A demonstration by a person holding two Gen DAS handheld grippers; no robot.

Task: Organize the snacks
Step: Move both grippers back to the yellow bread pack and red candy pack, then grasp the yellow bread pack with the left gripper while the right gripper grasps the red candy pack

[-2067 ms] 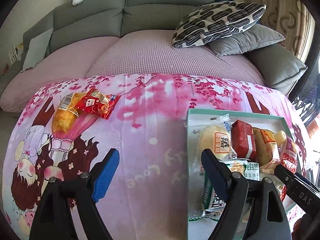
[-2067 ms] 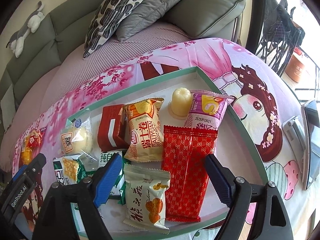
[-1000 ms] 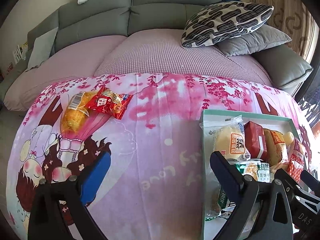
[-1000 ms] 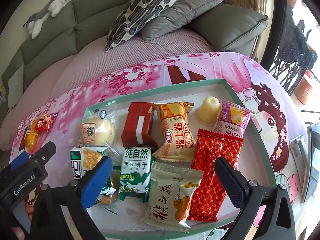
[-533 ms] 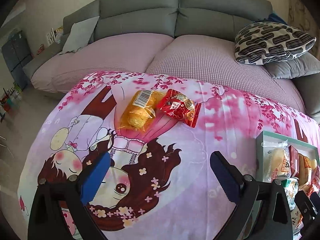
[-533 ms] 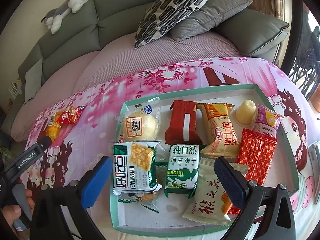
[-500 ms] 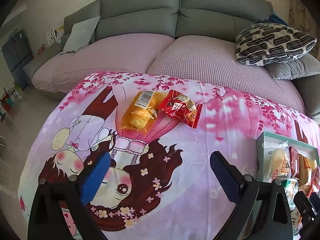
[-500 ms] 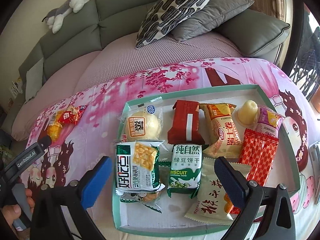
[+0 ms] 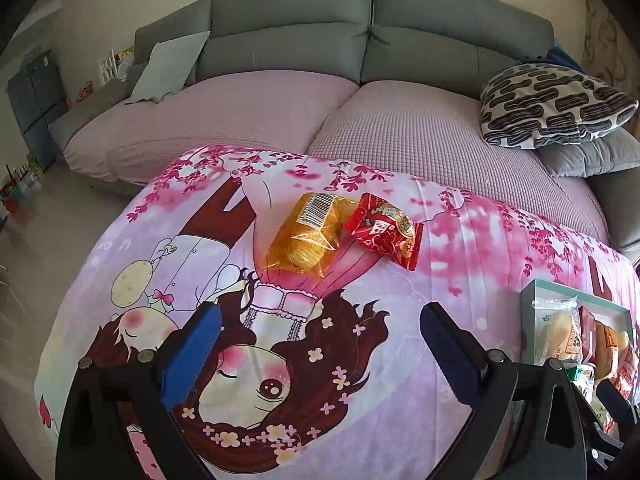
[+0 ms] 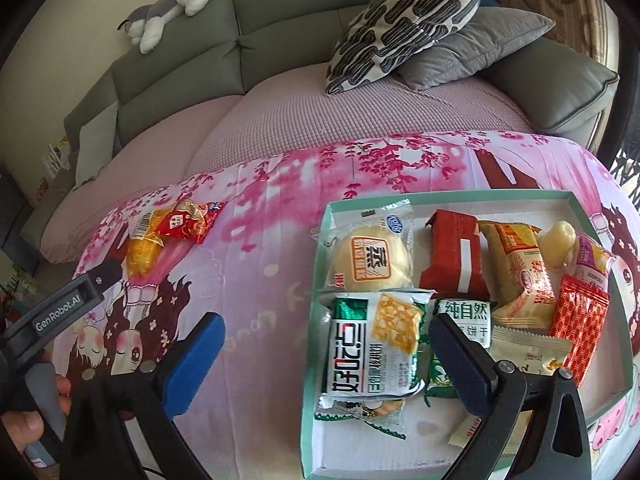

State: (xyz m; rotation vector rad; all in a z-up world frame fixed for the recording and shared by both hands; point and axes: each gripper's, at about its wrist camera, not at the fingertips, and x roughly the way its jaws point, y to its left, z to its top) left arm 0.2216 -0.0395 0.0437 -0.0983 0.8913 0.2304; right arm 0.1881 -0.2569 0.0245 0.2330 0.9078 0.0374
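Your left tool [image 9: 316, 340] has swung away from the tray [image 9: 527, 320] since two seconds ago. Back then the tray filled the right half of its view; now only the tray's near corner shows at the far right, and the two loose snacks sit nearly centred ahead of the spread fingers. The yellow packet [image 9: 306, 236] and the red packet [image 9: 384, 230] lie on the pink cartoon-print cloth [image 9: 400, 380] covering the desk, touching each other, well apart from the tray. Neither has shifted. The left tool's jaws stand wide apart, empty, above the cloth.

Your right tool [image 10: 326, 356] has also turned left: earlier it looked straight down on the tray's middle, now its left finger hangs over bare cloth and its right finger over the tray [image 10: 316, 420] near the green biscuit packs [image 10: 376, 348]. Its jaws are apart too, gripping nothing. The tray's snacks keep the same layout, the round bun [image 10: 370, 262] at the far left corner. In this view your left hand [image 10: 24, 428] shows at the lower left.
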